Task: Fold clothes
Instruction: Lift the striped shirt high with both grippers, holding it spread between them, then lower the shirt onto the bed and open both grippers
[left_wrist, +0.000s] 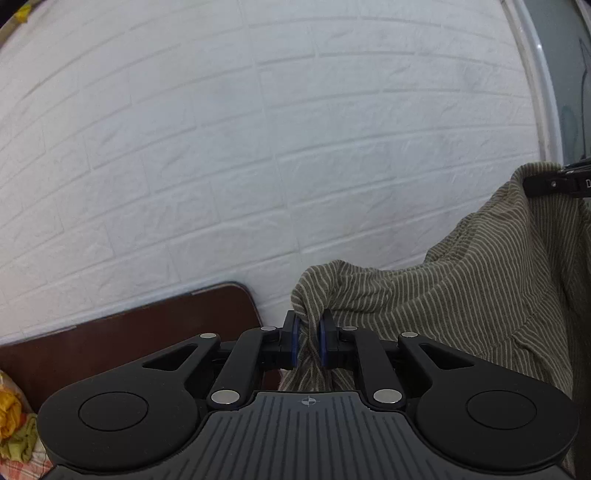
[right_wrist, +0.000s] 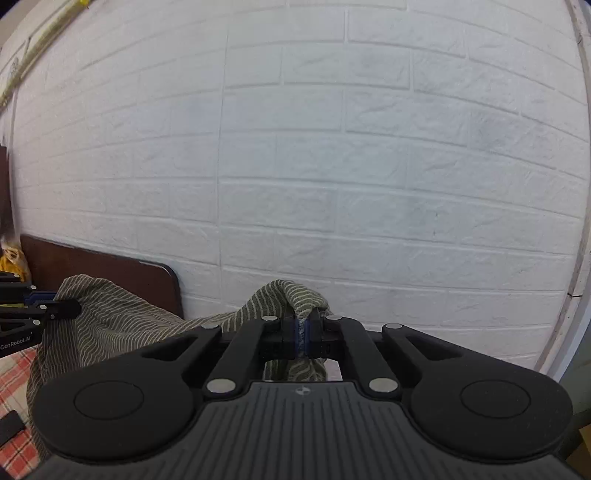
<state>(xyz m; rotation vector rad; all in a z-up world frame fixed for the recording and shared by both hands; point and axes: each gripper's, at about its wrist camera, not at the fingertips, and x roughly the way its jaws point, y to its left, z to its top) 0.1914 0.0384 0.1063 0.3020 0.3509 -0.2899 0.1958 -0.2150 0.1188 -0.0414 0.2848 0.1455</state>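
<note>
An olive green garment with thin pale stripes hangs lifted in the air between both grippers. My left gripper is shut on one bunched edge of it, and the cloth sags to the right toward the other gripper, which grips its far edge. In the right wrist view my right gripper is shut on a bunched fold of the same striped garment. The cloth drapes left to the left gripper, seen at the frame's left edge.
A white brick-pattern wall fills the view ahead of both grippers. A dark brown headboard stands against it at lower left. A red-and-white checked sheet lies below, with yellow and green clothes piled at the left.
</note>
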